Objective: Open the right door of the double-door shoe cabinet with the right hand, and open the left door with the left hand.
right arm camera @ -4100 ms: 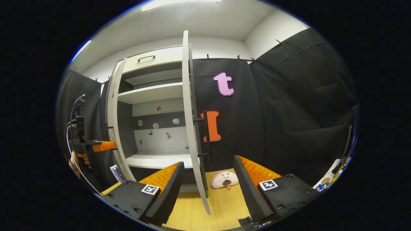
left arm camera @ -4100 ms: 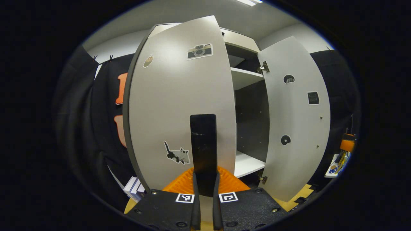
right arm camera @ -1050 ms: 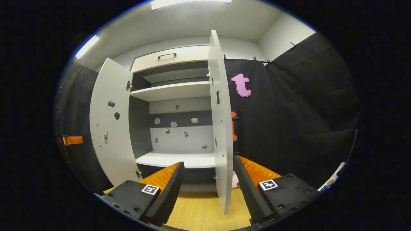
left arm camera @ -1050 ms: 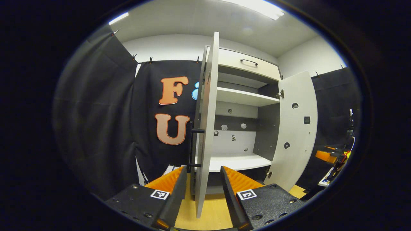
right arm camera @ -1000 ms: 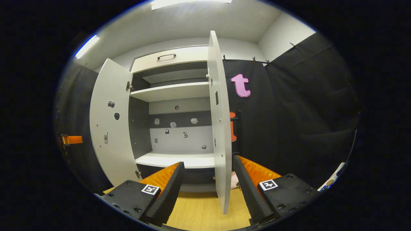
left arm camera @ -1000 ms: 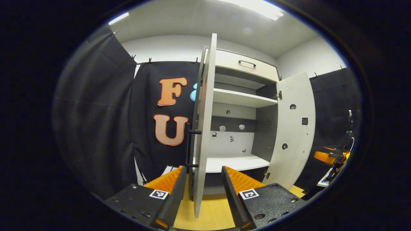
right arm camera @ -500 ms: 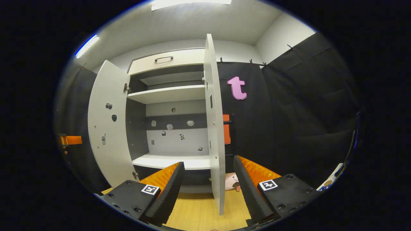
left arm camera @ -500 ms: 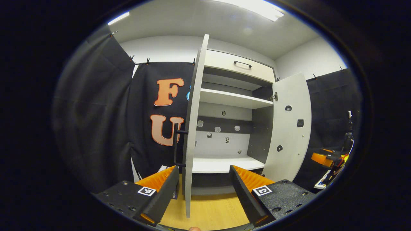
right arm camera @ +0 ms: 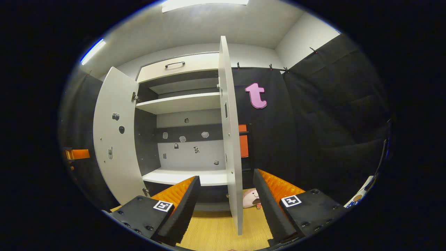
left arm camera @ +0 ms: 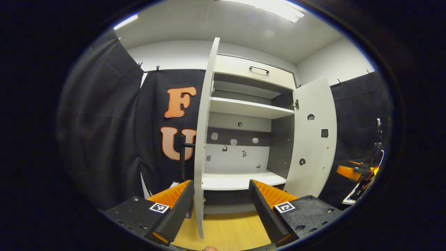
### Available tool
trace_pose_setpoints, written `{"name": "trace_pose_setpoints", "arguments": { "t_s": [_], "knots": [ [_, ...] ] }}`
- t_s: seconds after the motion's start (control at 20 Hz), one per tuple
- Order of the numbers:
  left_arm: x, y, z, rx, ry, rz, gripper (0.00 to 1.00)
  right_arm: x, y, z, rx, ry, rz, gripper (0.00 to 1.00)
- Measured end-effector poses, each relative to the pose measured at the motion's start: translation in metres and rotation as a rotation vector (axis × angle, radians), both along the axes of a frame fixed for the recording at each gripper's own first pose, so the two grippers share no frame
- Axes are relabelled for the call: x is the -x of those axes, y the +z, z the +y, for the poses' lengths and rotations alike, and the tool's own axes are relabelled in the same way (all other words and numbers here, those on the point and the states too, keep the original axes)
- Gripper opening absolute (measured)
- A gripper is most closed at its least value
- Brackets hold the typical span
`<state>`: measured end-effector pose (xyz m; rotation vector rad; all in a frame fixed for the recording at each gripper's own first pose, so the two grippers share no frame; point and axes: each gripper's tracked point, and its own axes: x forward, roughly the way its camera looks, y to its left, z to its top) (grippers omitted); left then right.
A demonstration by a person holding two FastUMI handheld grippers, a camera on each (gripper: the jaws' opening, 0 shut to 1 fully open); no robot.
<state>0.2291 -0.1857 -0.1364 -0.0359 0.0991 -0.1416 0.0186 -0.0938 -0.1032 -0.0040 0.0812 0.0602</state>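
Shoe cabinet [left arm camera: 244, 181] at twelve o'clock, both doors swung wide. Left door [left arm camera: 202, 139], right door [right arm camera: 230, 139]: stiff, light panels, best held by the bar handle [left arm camera: 182, 153]. My left gripper [left arm camera: 221, 205] and right gripper [right arm camera: 226, 202] gape, empty.

a: what do you see of the left gripper [left arm camera: 219, 209] itself?
b: two wedge-shaped fingers with ribbed inner faces, each seated in a black textured block. each block has a small square black-and-white marker [left arm camera: 156, 207] and several round screws near its edge.
a: and the right gripper [right arm camera: 226, 205]?
b: the same build: ribbed wedges, black grainy blocks, a square marker [right arm camera: 291, 200] on each, screw heads along the lower edge. far off at the left gripper view's right edge, its orange body carries thin cables.
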Motion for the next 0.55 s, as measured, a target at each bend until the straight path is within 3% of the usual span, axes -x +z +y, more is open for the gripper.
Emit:
{"name": "trace_pose_setpoints", "arguments": {
  "t_s": [0.55],
  "knots": [
    [-0.0024,0.0096,0.0054,-0.022,0.006,-0.047,0.94,0.0000,0.0025,0.0023,-0.014,0.006,-0.006,0.97]
  ]
}}
